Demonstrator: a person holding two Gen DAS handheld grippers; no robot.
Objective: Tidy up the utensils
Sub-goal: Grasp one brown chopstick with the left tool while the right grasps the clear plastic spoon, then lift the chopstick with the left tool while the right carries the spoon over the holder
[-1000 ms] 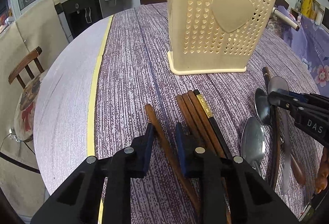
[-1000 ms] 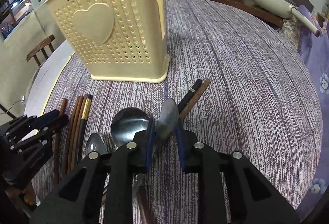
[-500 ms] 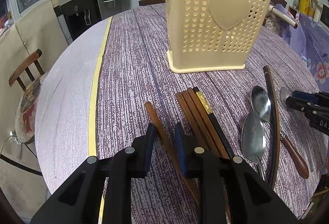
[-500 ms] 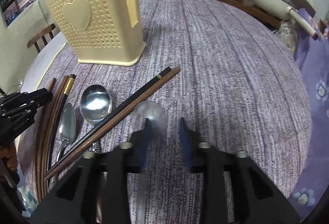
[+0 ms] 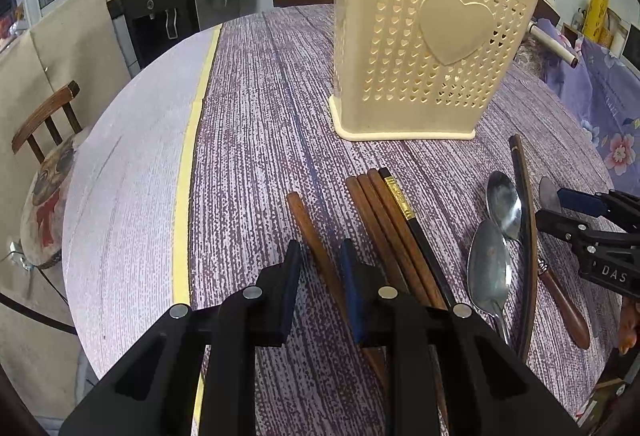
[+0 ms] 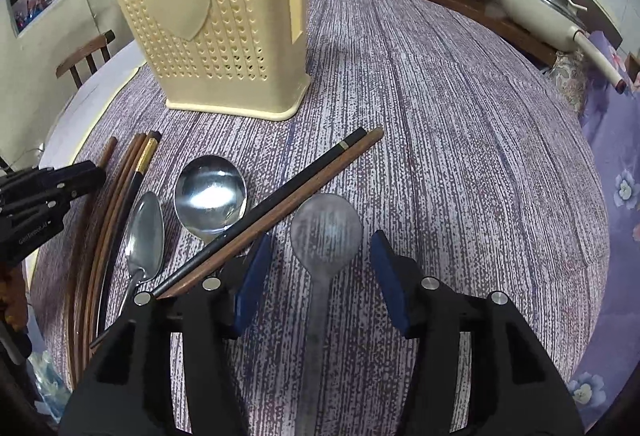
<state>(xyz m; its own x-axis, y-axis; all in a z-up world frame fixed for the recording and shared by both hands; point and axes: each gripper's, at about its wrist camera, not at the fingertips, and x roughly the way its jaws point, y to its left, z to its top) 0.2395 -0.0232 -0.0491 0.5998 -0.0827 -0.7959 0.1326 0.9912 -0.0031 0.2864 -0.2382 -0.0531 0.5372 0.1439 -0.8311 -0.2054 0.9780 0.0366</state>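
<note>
1. While the left gripper [image 5: 318,256] hangs over the table [image 6: 440,116], its jaws stand narrow. The lone chopstick [image 5: 308,224] runs between and under the pads, and no pad is seen pressing on it.
2. That chopstick lies on an 11-to-5 o'clock axis in the left wrist view. The bundle [image 5: 384,220] lies parallel, just beside it at 3 o'clock.
3. The holder [image 5: 420,56] stands upright at 1 o'clock from the left gripper, well apart.
4. Two metal spoons [image 5: 486,272] lie at 3 o'clock, beyond the bundle.
5. The right gripper [image 6: 320,240] has just been opening its jaws; they now stand wide. The blurred spoon [image 6: 326,228] lies between them, untouched by either pad.
6. This spoon's long axis runs 12 to 6 o'clock, bowl at 12, in line with the fingers. The right hand is the nearer; a grasp would call for a straight closure across the neck.
</note>
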